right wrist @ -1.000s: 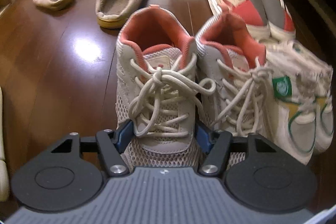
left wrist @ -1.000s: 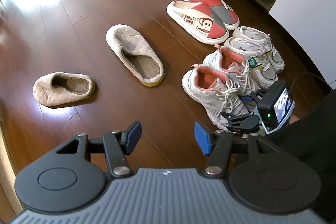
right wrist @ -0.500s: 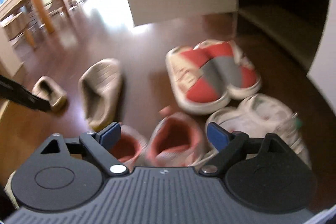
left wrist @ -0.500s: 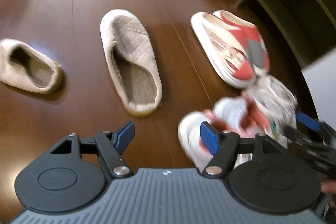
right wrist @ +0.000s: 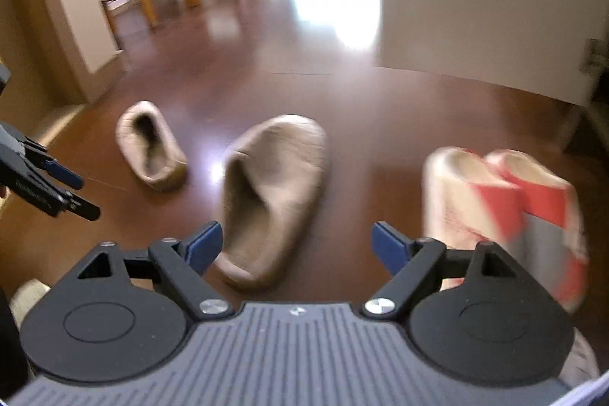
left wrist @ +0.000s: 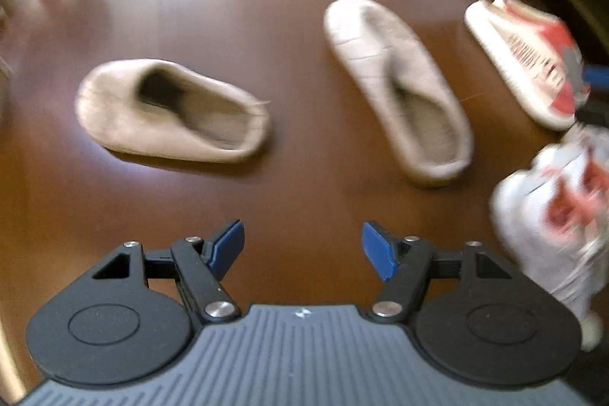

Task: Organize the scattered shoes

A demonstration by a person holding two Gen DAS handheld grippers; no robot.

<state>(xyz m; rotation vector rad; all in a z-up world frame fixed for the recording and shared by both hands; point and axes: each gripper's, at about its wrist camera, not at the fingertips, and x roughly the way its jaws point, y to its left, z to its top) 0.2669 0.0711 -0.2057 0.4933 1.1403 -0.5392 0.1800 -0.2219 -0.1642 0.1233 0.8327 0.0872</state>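
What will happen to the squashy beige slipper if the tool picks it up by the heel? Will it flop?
Probably yes. The beige slipper looks soft and quilted, and its heel wall sags, so it would likely bend and droop. It seems light for its size. Lying flat on the wooden floor, it should slide when pushed rather than roll.

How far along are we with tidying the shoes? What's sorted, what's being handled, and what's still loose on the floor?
Done: the red-and-grey slippers lie side by side as a pair, and the white sneakers sit close by them. In hand: nothing; the left hand-held gripper and right hand-held gripper are both open and empty. Left: the two beige slippers, one lying well apart from the other and pointing another way, still need pairing.
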